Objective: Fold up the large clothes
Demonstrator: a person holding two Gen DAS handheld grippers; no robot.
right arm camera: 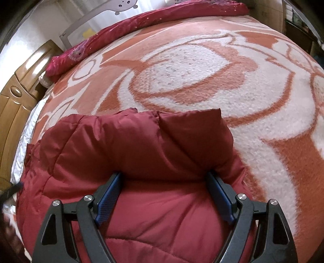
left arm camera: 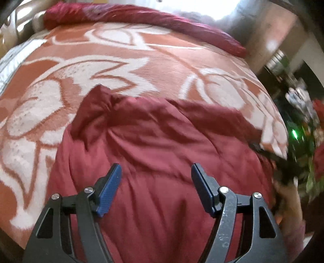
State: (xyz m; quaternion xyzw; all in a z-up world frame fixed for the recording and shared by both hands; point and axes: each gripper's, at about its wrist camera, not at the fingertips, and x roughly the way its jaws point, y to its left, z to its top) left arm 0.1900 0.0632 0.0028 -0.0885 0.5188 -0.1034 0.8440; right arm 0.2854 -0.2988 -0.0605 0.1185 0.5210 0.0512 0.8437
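A dark red padded jacket [left arm camera: 162,141] lies bunched on the bed's orange and white flowered blanket [left arm camera: 121,52]. My left gripper [left arm camera: 157,170] is open just above the jacket's crumpled cloth and holds nothing. In the right wrist view the same jacket [right arm camera: 131,145] shows with a puffy folded-over edge. My right gripper [right arm camera: 164,178] is open wide, its fingers [right arm camera: 113,188] standing either side of that thick fold, tips tucked under its edge. Whether the pads press the cloth I cannot tell.
A crimson quilt [left arm camera: 141,18] lies rolled along the bed's far edge, also in the right wrist view [right arm camera: 141,22]. A wooden cabinet [right arm camera: 18,97] stands to the left of the bed. Cluttered dark things [left arm camera: 299,121] stand off the bed's right side.
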